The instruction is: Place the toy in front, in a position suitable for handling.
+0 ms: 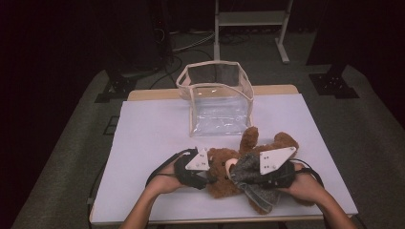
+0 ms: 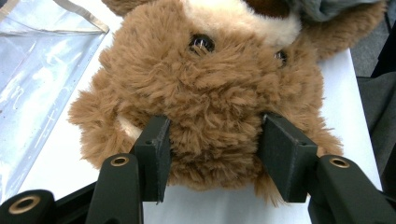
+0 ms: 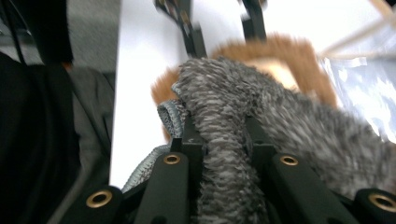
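Observation:
A brown teddy bear (image 1: 220, 185) lies on the white table (image 1: 153, 138), its legs pointing toward the far side. A grey knitted garment (image 1: 253, 186) is draped over its body. My left gripper (image 1: 210, 174) comes in from the left and is shut on the bear's head (image 2: 210, 93), with both pads sunk into the fur in the left gripper view (image 2: 215, 154). From the right, my right gripper (image 1: 239, 177) is shut on a fold of the grey garment (image 3: 224, 107), pinched between its jaws (image 3: 224, 144). Beyond that fold the bear's fur (image 3: 280, 51) shows.
A clear plastic bag with a beige rim (image 1: 212, 86) stands open just beyond the bear, toward the table's far edge. Its plastic sheet (image 2: 37, 70) lies close to the bear's head. A metal stand (image 1: 250, 19) is on the floor behind the table.

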Demonstrator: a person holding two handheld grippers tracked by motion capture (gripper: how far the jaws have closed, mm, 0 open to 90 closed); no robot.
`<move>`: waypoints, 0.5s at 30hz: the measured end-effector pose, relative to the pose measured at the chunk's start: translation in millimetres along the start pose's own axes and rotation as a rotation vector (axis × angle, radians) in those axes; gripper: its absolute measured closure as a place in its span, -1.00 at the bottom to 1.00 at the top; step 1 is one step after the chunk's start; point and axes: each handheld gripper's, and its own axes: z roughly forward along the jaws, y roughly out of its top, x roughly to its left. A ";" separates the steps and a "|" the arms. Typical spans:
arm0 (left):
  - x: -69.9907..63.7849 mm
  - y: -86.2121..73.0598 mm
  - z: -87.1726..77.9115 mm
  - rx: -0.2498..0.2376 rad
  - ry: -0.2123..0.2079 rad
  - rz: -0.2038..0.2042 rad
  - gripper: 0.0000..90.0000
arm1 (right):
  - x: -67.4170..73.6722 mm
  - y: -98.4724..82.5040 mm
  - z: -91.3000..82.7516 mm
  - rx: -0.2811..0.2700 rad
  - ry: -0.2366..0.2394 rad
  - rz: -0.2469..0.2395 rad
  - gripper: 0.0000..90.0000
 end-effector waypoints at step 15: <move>1.6 -2.6 -0.7 -0.006 0.009 -0.008 0.03 | -1.9 10.0 2.0 0.042 -0.023 -0.025 0.66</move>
